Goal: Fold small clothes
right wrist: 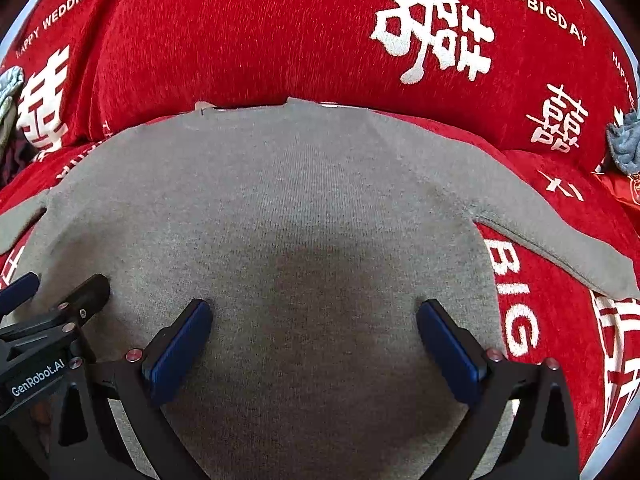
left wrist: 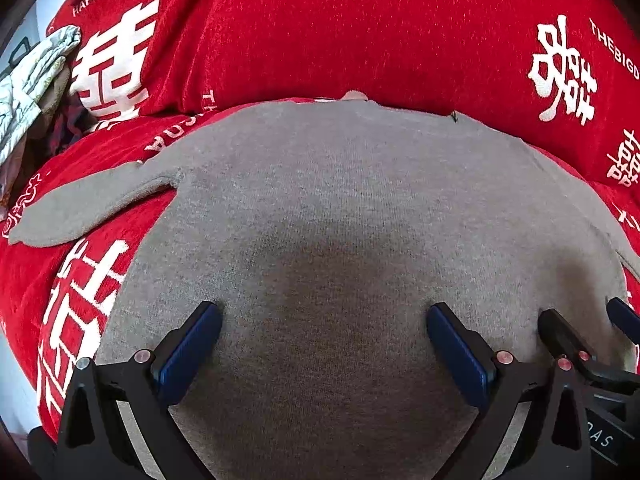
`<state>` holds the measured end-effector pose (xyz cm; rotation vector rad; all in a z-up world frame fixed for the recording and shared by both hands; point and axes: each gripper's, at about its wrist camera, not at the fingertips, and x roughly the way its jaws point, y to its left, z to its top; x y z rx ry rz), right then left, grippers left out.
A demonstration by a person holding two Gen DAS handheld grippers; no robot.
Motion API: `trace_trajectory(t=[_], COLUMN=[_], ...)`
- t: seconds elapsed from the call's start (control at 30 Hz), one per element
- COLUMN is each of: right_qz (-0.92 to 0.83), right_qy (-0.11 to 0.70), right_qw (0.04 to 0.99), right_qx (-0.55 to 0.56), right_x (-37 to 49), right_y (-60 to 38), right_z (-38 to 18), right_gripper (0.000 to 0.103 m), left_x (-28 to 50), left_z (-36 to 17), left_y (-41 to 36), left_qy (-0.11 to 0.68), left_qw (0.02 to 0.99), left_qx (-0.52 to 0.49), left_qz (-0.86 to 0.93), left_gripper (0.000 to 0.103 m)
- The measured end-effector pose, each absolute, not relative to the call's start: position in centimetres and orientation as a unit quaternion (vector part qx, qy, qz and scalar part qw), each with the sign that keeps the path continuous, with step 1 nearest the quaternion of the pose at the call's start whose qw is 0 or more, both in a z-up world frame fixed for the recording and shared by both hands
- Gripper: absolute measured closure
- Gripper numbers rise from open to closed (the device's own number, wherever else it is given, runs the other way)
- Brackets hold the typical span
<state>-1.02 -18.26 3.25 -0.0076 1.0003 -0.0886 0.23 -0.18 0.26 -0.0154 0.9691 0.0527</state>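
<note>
A small grey knit sweater (left wrist: 340,200) lies flat on a red cloth, neck away from me, one sleeve (left wrist: 88,204) spread to the left. The right wrist view shows the same sweater (right wrist: 280,208) with its other sleeve (right wrist: 560,252) spread to the right. My left gripper (left wrist: 324,320) hovers open just above the sweater's lower body, nothing between its blue pads. My right gripper (right wrist: 314,316) is likewise open over the lower body, to the right of the left one. Each gripper shows at the edge of the other's view: the right gripper (left wrist: 580,324) and the left gripper (right wrist: 60,292).
A red cloth (left wrist: 360,32) with white lettering covers the surface and rises behind the sweater. Pale patterned garments (left wrist: 36,80) are piled at the far left. A blue-grey item (right wrist: 624,144) lies at the far right edge.
</note>
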Motion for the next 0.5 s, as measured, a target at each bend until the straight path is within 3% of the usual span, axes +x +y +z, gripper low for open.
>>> trace_trajectory(t=[0.5], right_qz=[-0.033], right_qy=[0.505], right_qw=[0.862], right_qx=[-0.005], right_x=[-0.2], right_y=[-18.3], right_z=[4.0], right_gripper=[0.001], left_x=[1.0], left_z=[2.0], left_y=[-0.7], left_qy=[0.499], left_qw=[0.866], left_qx=[0.013], left_qz=[0.032], left_gripper=[0.000])
